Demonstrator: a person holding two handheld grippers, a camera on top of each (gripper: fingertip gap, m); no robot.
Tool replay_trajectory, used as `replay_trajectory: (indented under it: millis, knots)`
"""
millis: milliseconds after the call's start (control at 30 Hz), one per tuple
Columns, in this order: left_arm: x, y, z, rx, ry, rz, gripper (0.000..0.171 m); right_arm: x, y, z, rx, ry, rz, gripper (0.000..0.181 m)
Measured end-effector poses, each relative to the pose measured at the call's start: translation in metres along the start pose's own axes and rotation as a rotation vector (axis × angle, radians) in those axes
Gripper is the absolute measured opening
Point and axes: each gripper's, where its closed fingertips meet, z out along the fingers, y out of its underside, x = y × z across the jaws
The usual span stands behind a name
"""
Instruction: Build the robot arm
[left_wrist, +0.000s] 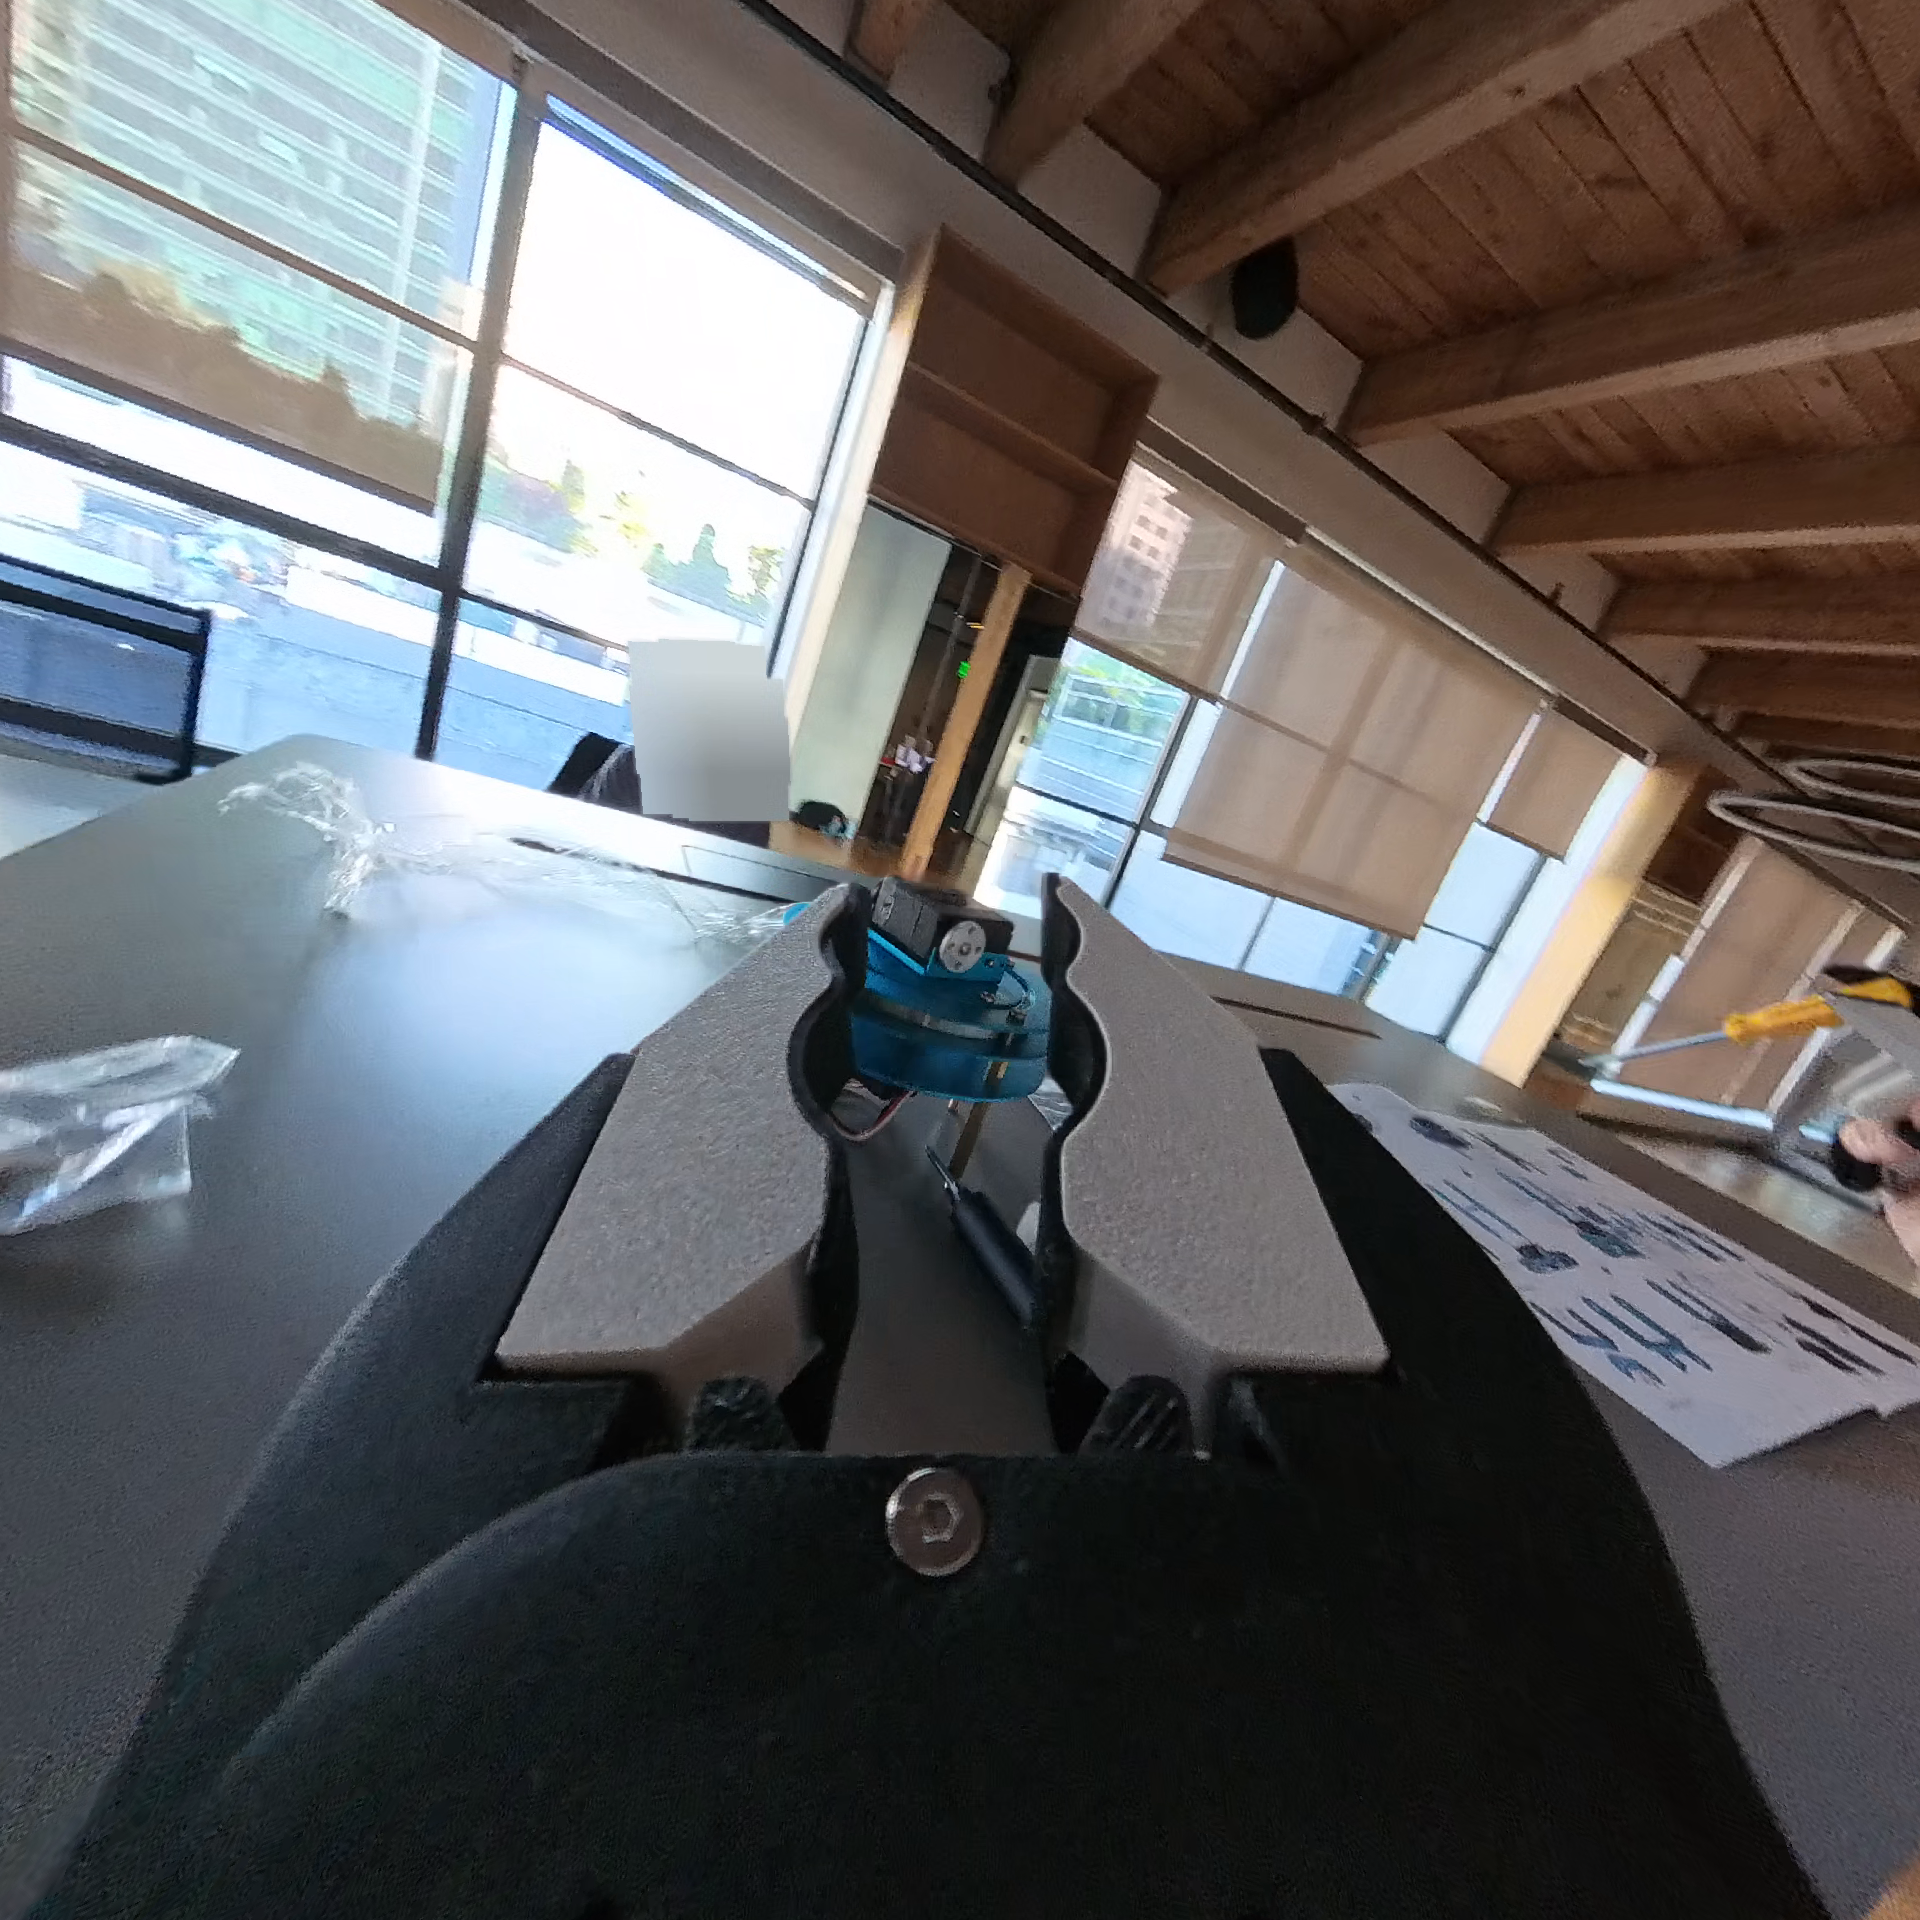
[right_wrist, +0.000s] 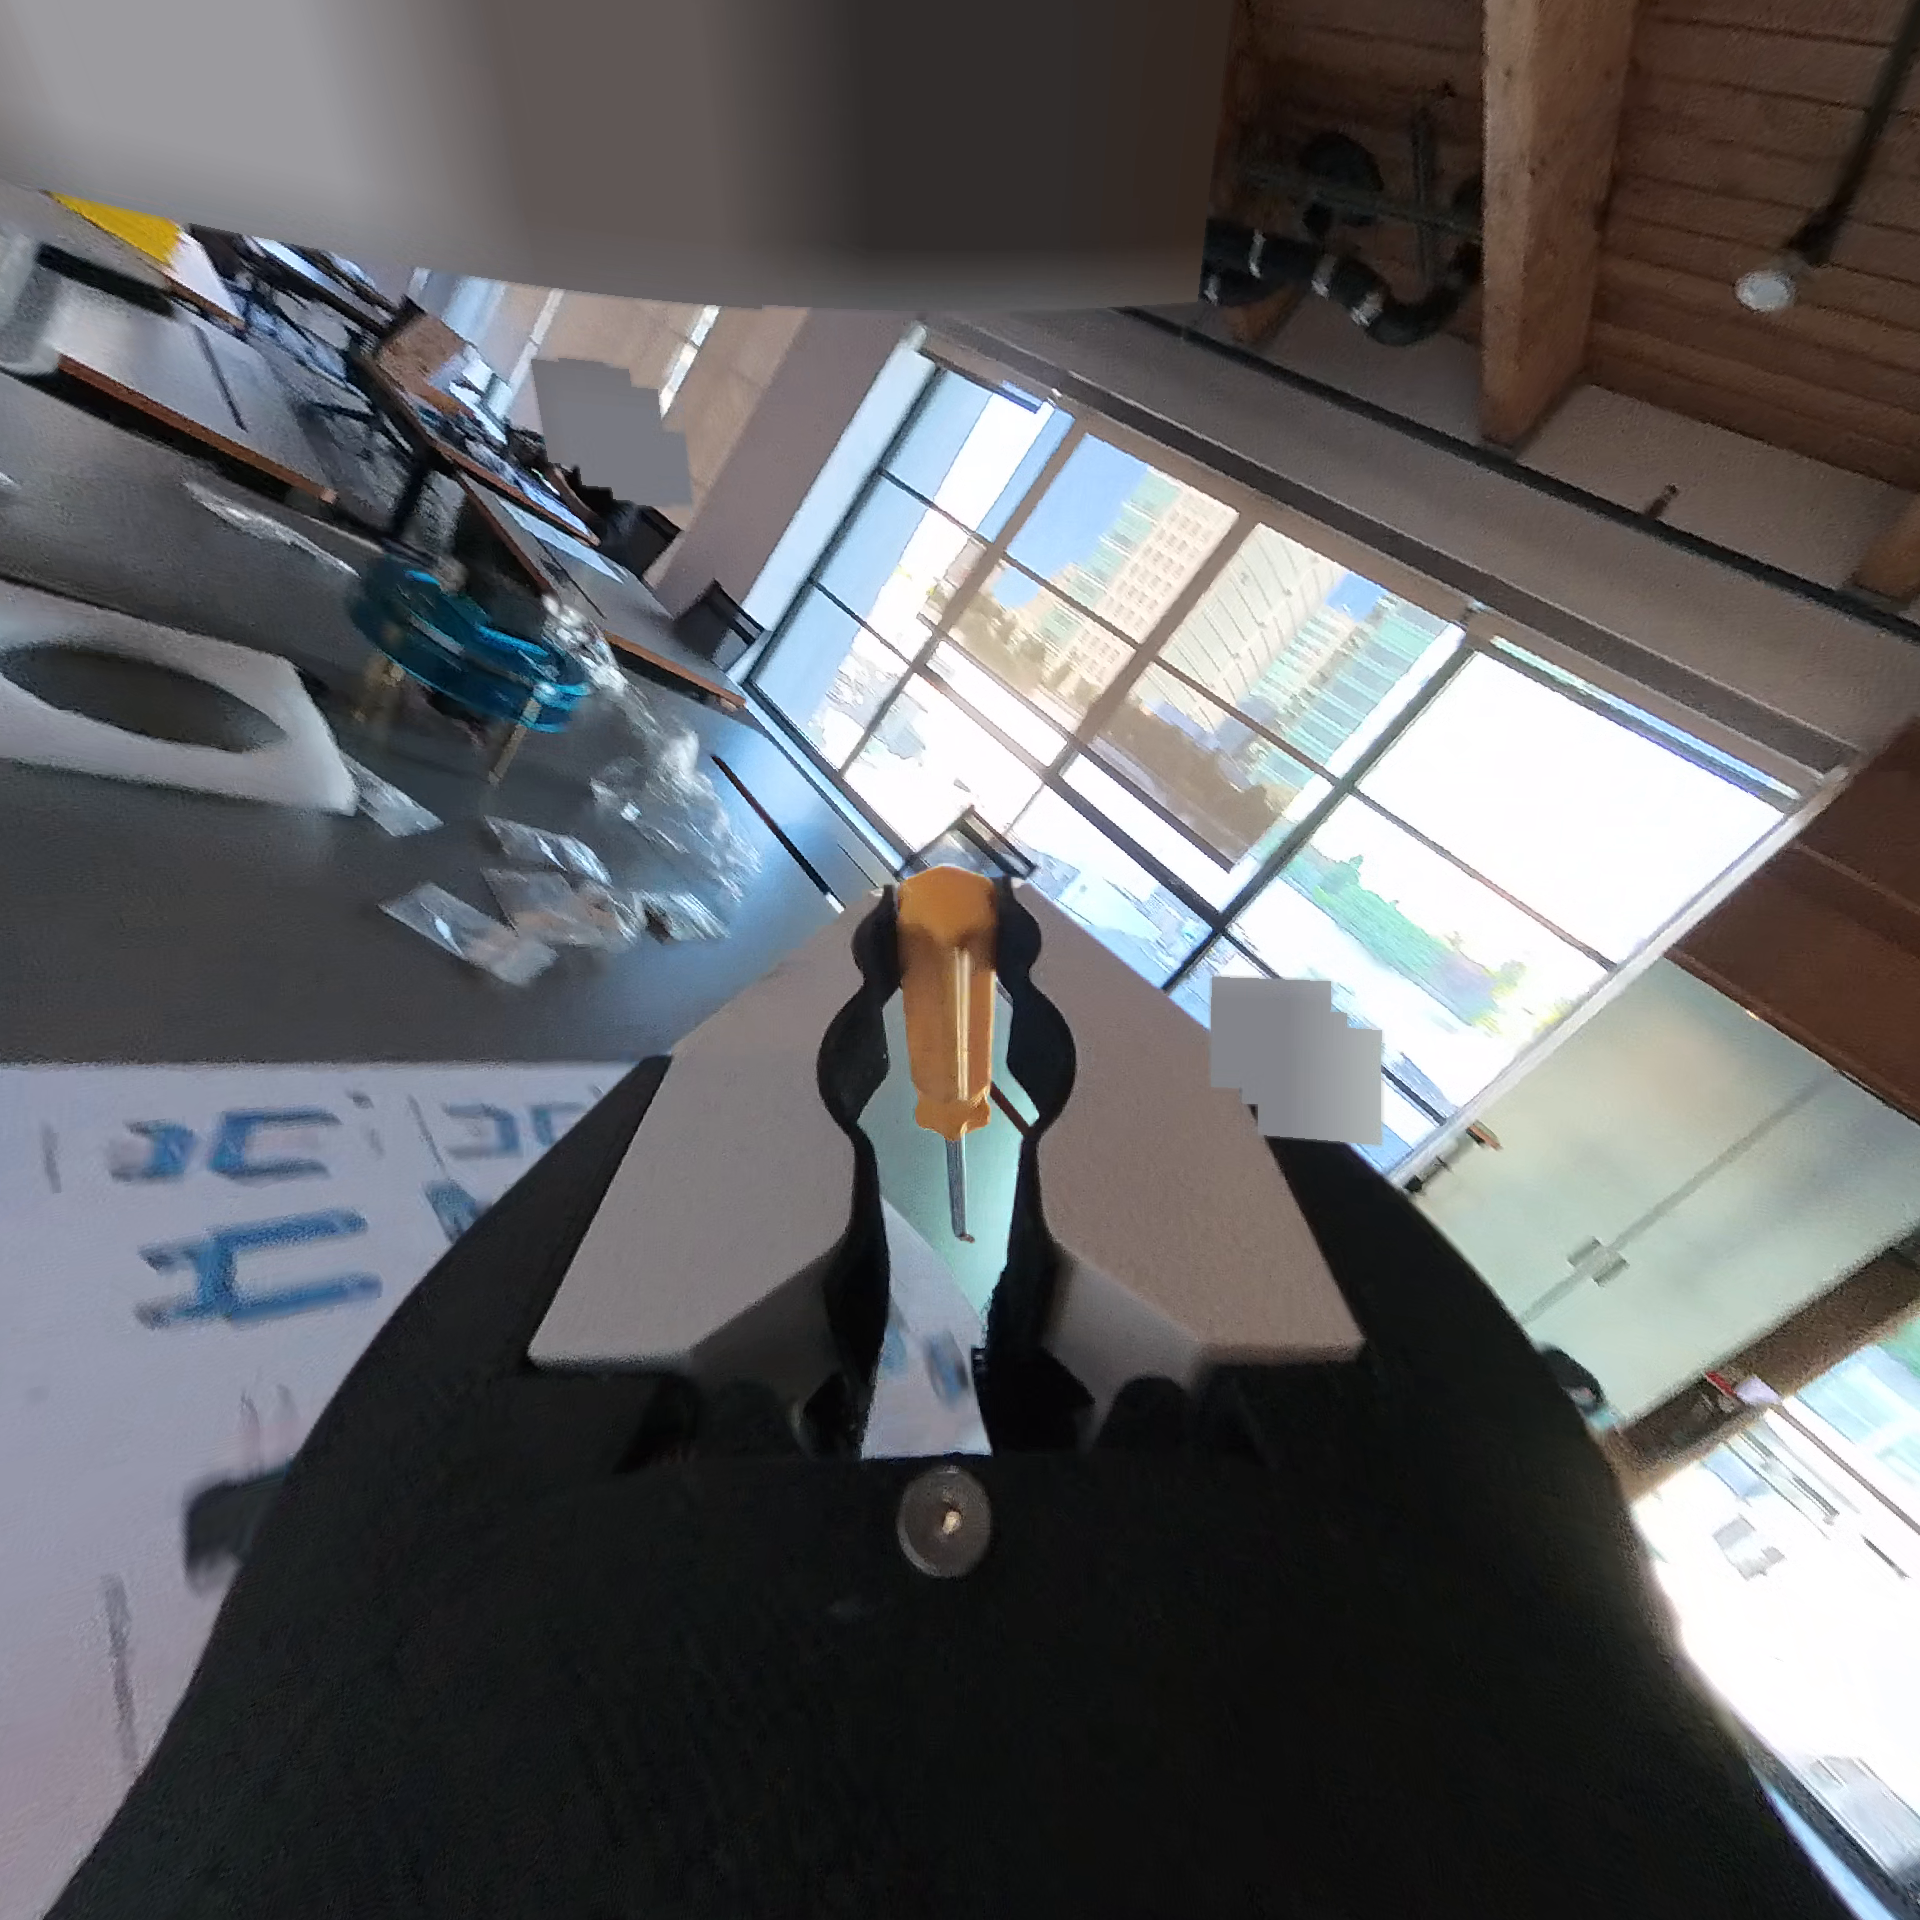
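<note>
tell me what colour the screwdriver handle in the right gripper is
Orange-yellow; the screwdriver handle shows best in the right wrist view, clamped in the right gripper.

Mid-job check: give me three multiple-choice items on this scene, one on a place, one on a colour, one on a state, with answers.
1. Where is the blue assembly?
A. between the left gripper's jaws
B. on the printed sheet
C. inside the foam block

2. What colour is the screwdriver's handle?
A. red
B. orange
C. green

3. What state is the right gripper in?
A. open, empty
B. shut on a plastic bag
C. shut on the screwdriver

Answers: 1 A, it sits in the jaws' notch in the left wrist view. 2 B, the handle is orange in both views. 3 C, the jaws press on the handle.
</note>
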Motion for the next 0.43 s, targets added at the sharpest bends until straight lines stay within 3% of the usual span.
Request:
replay_trajectory:
  millis: [200,333,433]
  knots:
    - [0.009,-0.025,0.051,-0.176,0.221,0.129,0.043,-0.077,-0.063,0.072,0.113,-0.163,0.043,0.015]
    - [0.009,-0.012,0.095,-0.357,0.407,0.219,0.042,-0.134,-0.099,0.121,0.183,-0.268,0.065,0.015]
    - [0.006,-0.006,0.123,-0.442,0.529,0.177,0.037,-0.167,-0.109,0.157,0.199,-0.311,0.083,0.015]
